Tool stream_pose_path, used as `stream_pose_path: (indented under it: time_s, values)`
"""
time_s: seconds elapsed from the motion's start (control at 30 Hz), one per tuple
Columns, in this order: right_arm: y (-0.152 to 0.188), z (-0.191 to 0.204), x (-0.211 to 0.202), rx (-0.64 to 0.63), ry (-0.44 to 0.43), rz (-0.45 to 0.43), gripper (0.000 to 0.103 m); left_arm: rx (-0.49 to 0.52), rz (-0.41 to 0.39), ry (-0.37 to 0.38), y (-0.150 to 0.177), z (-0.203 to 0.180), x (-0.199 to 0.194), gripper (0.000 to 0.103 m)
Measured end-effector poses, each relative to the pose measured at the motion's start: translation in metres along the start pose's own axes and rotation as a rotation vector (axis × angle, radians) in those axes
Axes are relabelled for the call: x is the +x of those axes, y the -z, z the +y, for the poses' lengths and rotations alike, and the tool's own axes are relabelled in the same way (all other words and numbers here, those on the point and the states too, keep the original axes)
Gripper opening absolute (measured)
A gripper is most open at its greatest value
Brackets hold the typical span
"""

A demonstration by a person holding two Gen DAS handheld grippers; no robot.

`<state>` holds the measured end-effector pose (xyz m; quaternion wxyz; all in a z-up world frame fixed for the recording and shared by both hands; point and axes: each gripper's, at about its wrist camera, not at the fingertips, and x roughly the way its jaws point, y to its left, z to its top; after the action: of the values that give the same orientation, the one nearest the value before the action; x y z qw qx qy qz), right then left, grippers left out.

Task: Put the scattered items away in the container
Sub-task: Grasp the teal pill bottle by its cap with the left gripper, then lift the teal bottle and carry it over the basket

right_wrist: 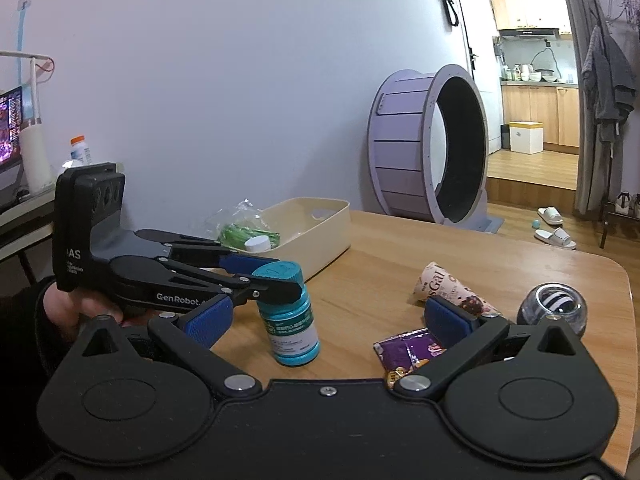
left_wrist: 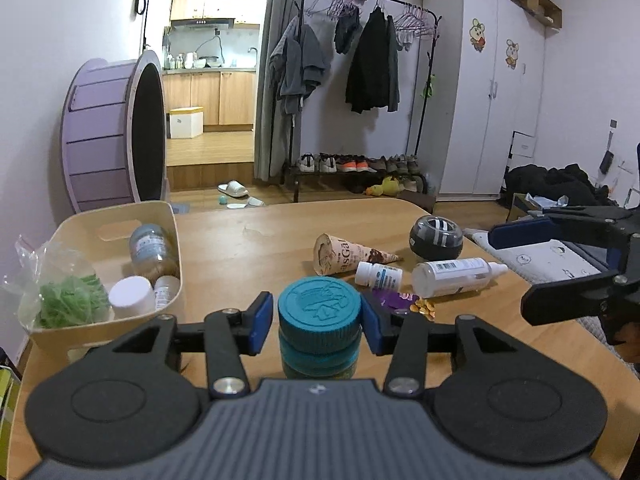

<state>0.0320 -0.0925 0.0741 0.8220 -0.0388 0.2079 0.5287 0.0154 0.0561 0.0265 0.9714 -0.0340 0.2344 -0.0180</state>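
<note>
A teal bottle (left_wrist: pixel 318 320) stands upright on the wooden table (left_wrist: pixel 248 248), its cap between the blue pads of my left gripper (left_wrist: pixel 316 320), which is shut on it. It also shows in the right wrist view (right_wrist: pixel 290 320) with the left gripper (right_wrist: pixel 272 276) at its cap. My right gripper (right_wrist: pixel 326 320) is open and empty above the table, seen at the right edge of the left wrist view (left_wrist: pixel 516 268). The cream container (left_wrist: pixel 120 240) at the left holds a jar, a white-capped bottle and a bag of greens.
Scattered on the table: a paper cone (left_wrist: pixel 344 258), a small white bottle (left_wrist: pixel 378 274), a larger white bottle (left_wrist: pixel 456 274), a dark gyro ball (left_wrist: pixel 436 238) and a purple snack packet (right_wrist: pixel 408 350). A purple wheel (right_wrist: pixel 432 148) stands behind the table.
</note>
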Motion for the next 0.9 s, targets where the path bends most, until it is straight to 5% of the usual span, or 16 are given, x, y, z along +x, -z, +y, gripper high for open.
stream_pose_path:
  time_s: [0.4,0.9]
  values:
    - [0.002,0.005,0.005,-0.036,-0.012,0.043,0.103,0.022,0.026,-0.001,0.005,-0.001,0.001,0.046]
    - [0.0,0.009,0.006,-0.05,-0.009,0.066,0.103,-0.006,-0.039,-0.005,-0.006,0.005,-0.012,0.042]
